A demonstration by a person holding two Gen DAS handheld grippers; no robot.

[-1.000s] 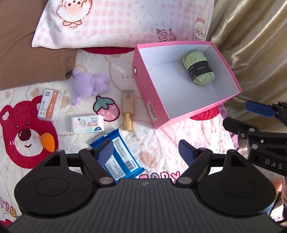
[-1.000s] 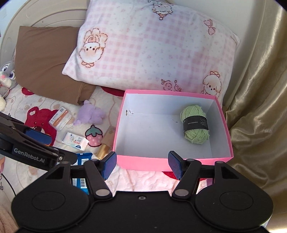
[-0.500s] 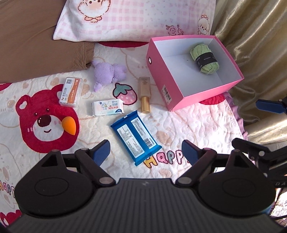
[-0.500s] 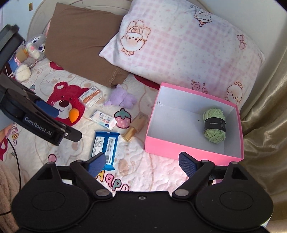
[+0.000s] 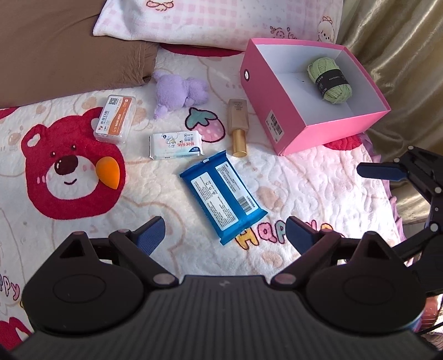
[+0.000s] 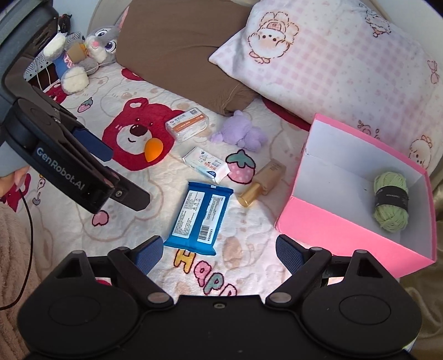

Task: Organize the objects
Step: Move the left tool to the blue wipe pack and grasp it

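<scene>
While a second ago our left gripper (image 5: 224,232) stood right over the blue wipes pack (image 5: 223,195), with one pad in front of it, we now see it drawn back, the whole pack lying in full view ahead of the pads and touched by neither. Its jaws are opening, with nothing between them. Our right gripper (image 6: 218,250) has also pulled away from the pink box (image 6: 357,205), which then filled its view beyond the pads and now sits off to the right; its jaws are spread wide and empty.

We count one container, the pink box, standing open on the bed (image 5: 304,177) near the curtain (image 5: 401,41). Inside it lies one green yarn ball (image 5: 329,80) with a black band, and nothing else shows in it.

Out on the bedspread we count six loose things: one blue wipes pack nearest us, one white tissue pack (image 5: 175,144), one gold cosmetic bottle (image 5: 238,126) lying just beside the box, one purple plush toy (image 5: 180,92), one clear box with an orange label (image 5: 115,119), and one orange makeup sponge (image 5: 109,175) on the printed red bear.

At the head of the bed we see two pillows, one brown (image 5: 63,47) and one pink checked (image 5: 216,22), and in the right wrist view one grey rabbit plush (image 6: 85,52) in the far corner.
</scene>
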